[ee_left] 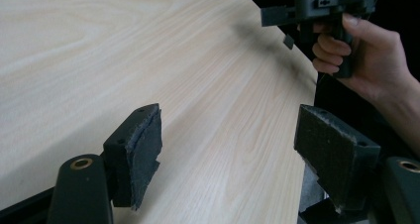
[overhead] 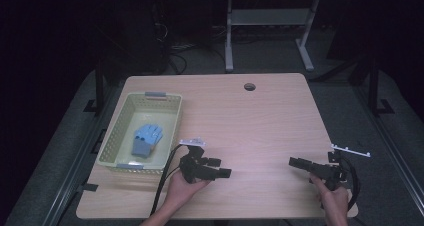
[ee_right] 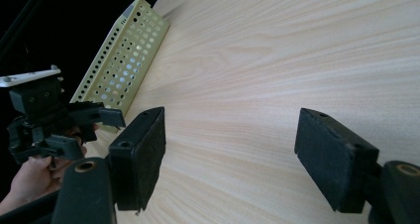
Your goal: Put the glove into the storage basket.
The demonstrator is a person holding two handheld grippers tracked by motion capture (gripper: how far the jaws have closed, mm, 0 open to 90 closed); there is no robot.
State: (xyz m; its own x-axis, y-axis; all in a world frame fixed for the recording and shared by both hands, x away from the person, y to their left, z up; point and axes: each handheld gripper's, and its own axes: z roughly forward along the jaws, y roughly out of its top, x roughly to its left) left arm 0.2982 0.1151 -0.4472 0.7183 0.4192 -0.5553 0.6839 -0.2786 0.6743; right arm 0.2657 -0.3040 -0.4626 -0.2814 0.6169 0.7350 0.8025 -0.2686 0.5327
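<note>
A blue glove (overhead: 147, 139) lies flat inside a pale green perforated basket (overhead: 170, 132) at the table's left. My left gripper (overhead: 223, 168) hovers just right of the basket near the front edge, pointing right; in the left gripper view it (ee_left: 230, 149) stands open with nothing between its pads. My right gripper (overhead: 295, 162) is held at the front right, pointing left toward the other one; in the right gripper view it (ee_right: 230, 157) is open over bare wood. The basket's side wall (ee_right: 124, 60) appears far left in that view.
The light wooden table (overhead: 250, 121) has a round cable hole (overhead: 249, 86) near its far edge. Beyond the table stands a white desk frame (overhead: 270, 31) on a dark floor. A hand holds the right gripper (ee_left: 322, 8) at the table's edge.
</note>
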